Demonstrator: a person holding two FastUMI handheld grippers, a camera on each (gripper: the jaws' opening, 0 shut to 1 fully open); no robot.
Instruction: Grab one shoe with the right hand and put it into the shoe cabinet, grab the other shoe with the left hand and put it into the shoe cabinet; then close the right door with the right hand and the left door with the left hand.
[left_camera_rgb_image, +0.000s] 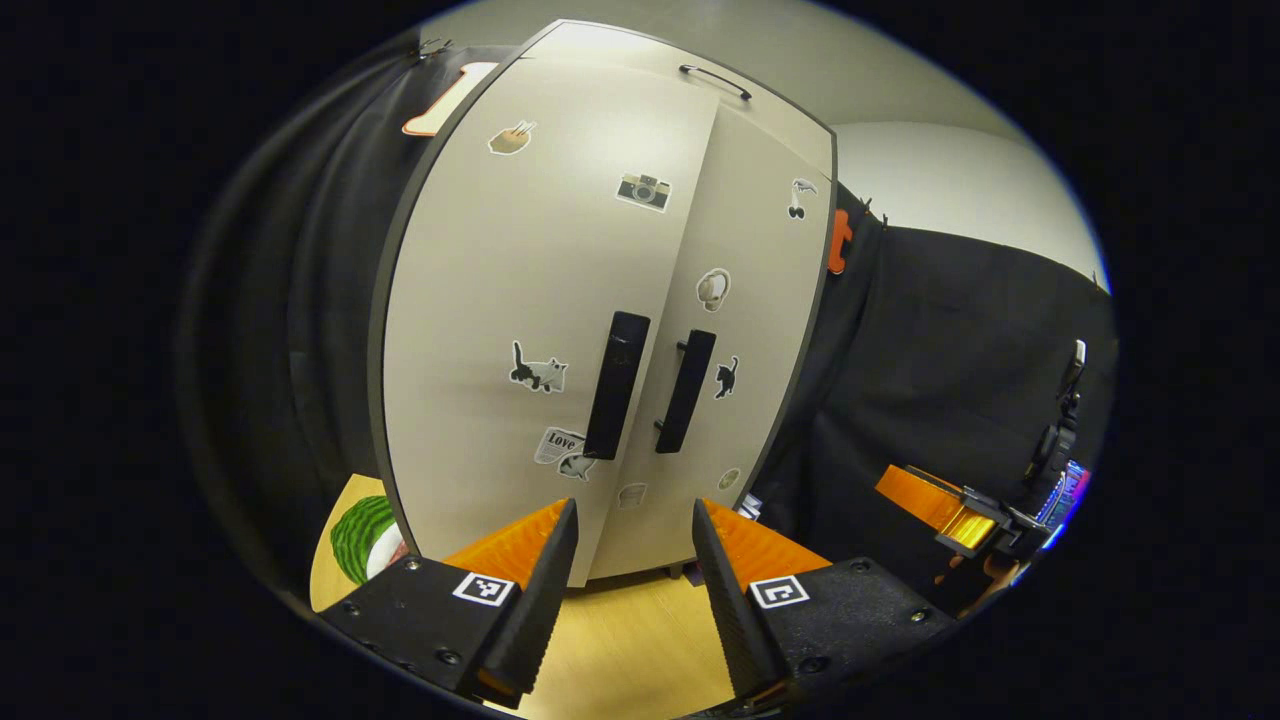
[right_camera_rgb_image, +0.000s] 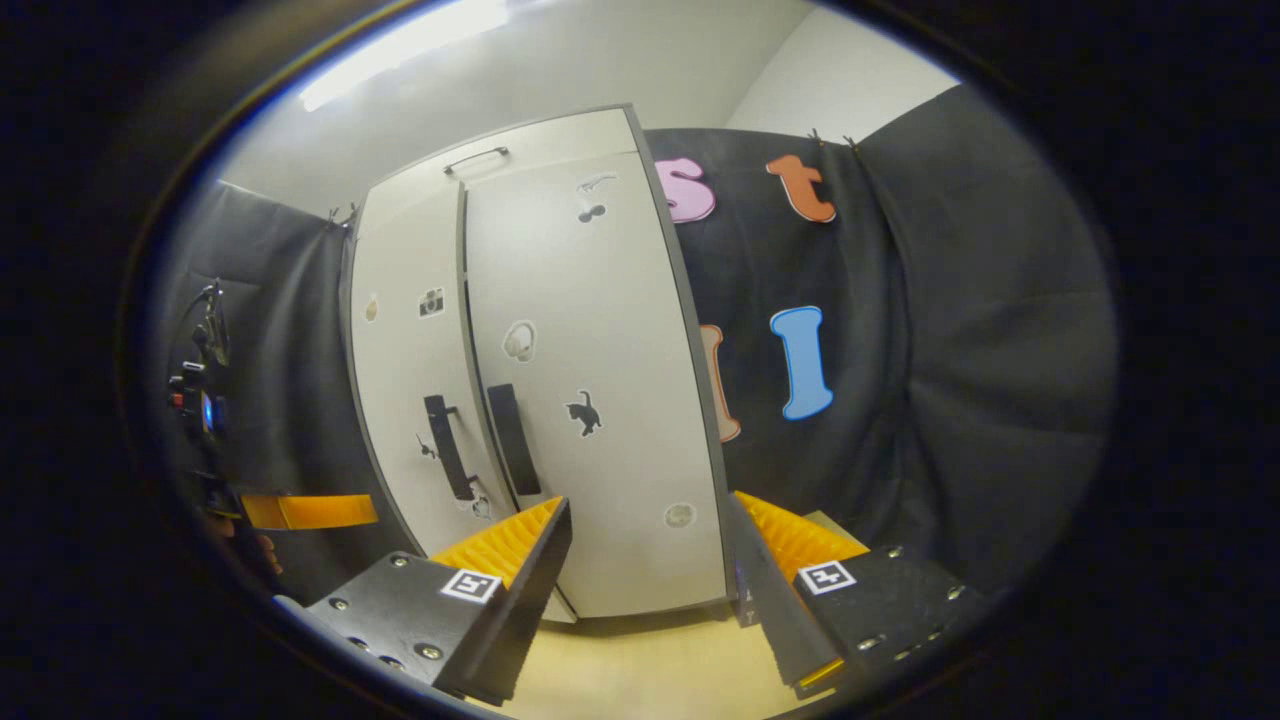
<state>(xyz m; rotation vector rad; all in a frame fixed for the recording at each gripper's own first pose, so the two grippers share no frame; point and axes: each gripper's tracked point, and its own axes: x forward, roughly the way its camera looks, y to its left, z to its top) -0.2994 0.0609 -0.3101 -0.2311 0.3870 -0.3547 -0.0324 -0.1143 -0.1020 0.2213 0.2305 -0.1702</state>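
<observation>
a: left gripper (left_camera_rgb_image: 634, 560) right up front, jaws spread wide, nothing between them, hanging over the pale wooden floor (left_camera_rgb_image: 630, 640) just short of the cabinet.

b: same on the other side, right gripper (right_camera_rgb_image: 648, 560) parted and empty, low in front of the cabinet's right door.

a: and there's the landmark, the tall cream-white shoe cabinet with stickers (left_camera_rgb_image: 560, 300). left door (left_camera_rgb_image: 500, 330) shut, right door (left_camera_rgb_image: 745, 330) shut, the two long black handles (left_camera_rgb_image: 615, 385) side by side at the seam.

b: shoes can't be seen with the doors closed.

a: to the cabinet's left, at floor level, a green-and-white striped mat (left_camera_rgb_image: 362, 538) peeks out past its bottom corner.

b: right of the cabinet in the left gripper view, the other gripper is held farther off against the black cloth wall (left_camera_rgb_image: 950, 350).
</observation>
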